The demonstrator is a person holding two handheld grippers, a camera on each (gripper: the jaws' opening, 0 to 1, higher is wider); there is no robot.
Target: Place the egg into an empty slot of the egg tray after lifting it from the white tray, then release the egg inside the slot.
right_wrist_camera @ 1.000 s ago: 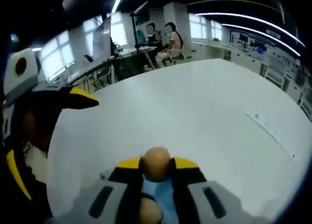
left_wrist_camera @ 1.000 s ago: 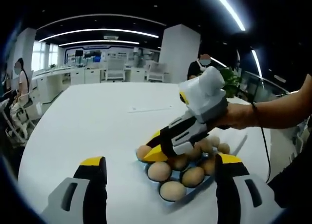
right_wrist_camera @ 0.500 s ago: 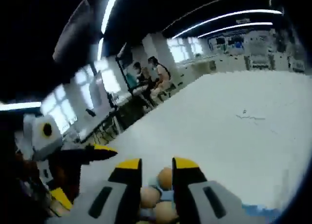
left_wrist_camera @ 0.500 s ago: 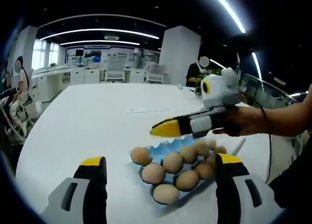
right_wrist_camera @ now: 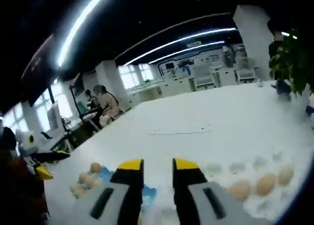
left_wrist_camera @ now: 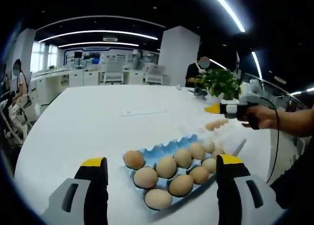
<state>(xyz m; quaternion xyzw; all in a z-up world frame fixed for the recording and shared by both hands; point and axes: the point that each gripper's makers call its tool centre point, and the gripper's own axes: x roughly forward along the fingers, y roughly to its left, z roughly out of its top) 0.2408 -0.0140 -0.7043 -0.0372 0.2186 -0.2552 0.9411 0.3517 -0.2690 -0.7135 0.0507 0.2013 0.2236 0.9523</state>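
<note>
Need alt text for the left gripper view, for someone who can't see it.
A blue egg tray full of brown eggs sits on a white table between the open left tool. Far right, a hand holds the right tool over more eggs.

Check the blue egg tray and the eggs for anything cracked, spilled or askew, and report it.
Nothing stands out. In the left gripper view the eggs sit upright in the blue egg tray, none cracked or leaking. The far eggs by the right gripper are too blurred to judge.

Brown eggs (left_wrist_camera: 166, 166); blue egg tray (left_wrist_camera: 169, 145); white table (left_wrist_camera: 93, 122); yellow-tipped grey tools.
</note>
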